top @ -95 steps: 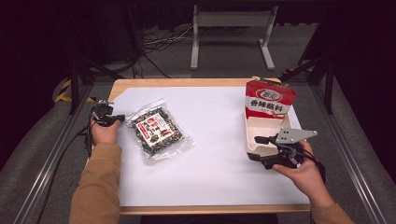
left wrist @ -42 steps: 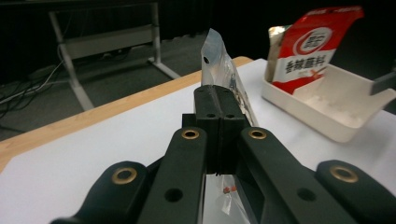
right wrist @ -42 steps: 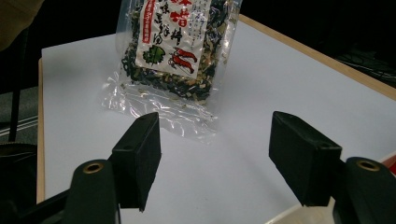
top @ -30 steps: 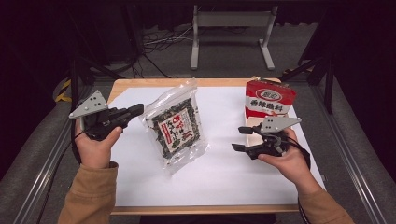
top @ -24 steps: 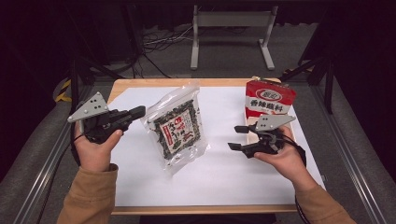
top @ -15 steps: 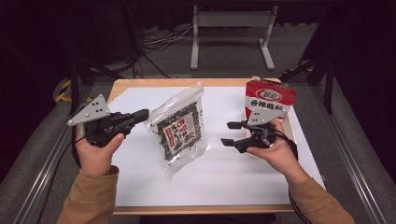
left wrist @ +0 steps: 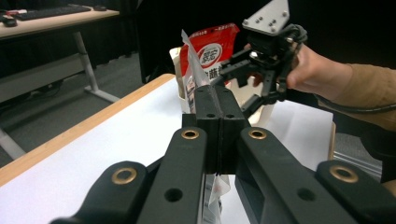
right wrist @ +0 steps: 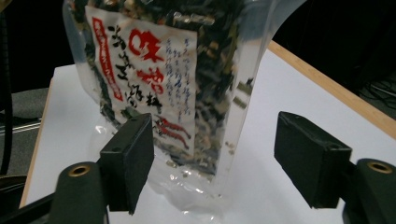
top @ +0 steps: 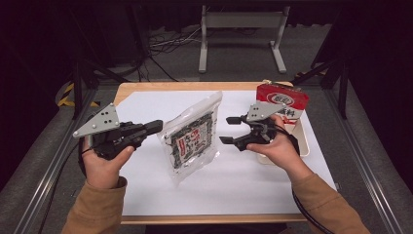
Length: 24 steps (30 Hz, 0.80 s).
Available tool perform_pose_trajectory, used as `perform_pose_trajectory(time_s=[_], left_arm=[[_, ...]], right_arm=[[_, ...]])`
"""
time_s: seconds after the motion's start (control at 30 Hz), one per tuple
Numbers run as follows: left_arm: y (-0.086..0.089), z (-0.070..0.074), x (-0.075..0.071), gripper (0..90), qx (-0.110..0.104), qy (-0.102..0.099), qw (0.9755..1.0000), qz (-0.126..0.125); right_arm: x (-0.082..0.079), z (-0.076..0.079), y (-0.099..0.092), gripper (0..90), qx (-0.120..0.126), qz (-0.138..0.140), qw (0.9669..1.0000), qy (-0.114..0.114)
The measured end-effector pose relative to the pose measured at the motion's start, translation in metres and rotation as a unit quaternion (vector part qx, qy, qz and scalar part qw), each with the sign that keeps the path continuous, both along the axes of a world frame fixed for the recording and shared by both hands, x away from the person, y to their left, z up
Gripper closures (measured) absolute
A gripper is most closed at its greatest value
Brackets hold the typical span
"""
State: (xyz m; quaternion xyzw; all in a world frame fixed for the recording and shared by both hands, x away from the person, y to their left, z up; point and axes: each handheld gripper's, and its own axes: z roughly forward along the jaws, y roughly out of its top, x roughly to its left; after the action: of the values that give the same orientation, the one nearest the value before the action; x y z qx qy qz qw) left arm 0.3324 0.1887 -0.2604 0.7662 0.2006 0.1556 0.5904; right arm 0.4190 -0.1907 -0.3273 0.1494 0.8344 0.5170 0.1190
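A clear bag of dark dried seaweed with a red-and-white label [top: 192, 141] hangs upright over the white sheet, its lower end close to it. My left gripper [top: 157, 126] is shut on the bag's left edge; its own view shows the jaws [left wrist: 215, 93] pressed together on the thin plastic [left wrist: 187, 70]. My right gripper [top: 231, 130] stands open just right of the bag, its jaws having just been opening. In its own view the bag [right wrist: 173, 70] fills the space ahead of the gripper [right wrist: 219, 158], and neither pad touches it.
A red printed packet [top: 285, 100] stands upright in a white tray [top: 304, 144] at the table's right, behind my right hand. A white sheet [top: 243, 185] covers the wooden table. The right gripper [left wrist: 239, 86] also faces the left gripper's camera.
The bag lay flat on the sheet three seconds ago; now it hangs from my left gripper. Over the last second my right gripper moved left, away from the tray and toward the bag.
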Motion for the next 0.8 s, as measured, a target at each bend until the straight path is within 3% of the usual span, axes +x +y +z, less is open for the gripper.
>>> perform_pose_trajectory(time_s=[0.53, 0.8], left_arm=[[0.002, -0.002, -0.005, 90.0, -0.007, 0.004, 0.9999, -0.006], [0.001, -0.002, -0.005, 90.0, -0.01, 0.003, 0.9999, -0.005]], right_arm=[[0.034, -0.001, 0.027, 19.8, -0.016, 0.032, 0.9994, 0.003], [0.038, -0.003, 0.043, 19.8, -0.008, 0.074, 0.9972, 0.002]])
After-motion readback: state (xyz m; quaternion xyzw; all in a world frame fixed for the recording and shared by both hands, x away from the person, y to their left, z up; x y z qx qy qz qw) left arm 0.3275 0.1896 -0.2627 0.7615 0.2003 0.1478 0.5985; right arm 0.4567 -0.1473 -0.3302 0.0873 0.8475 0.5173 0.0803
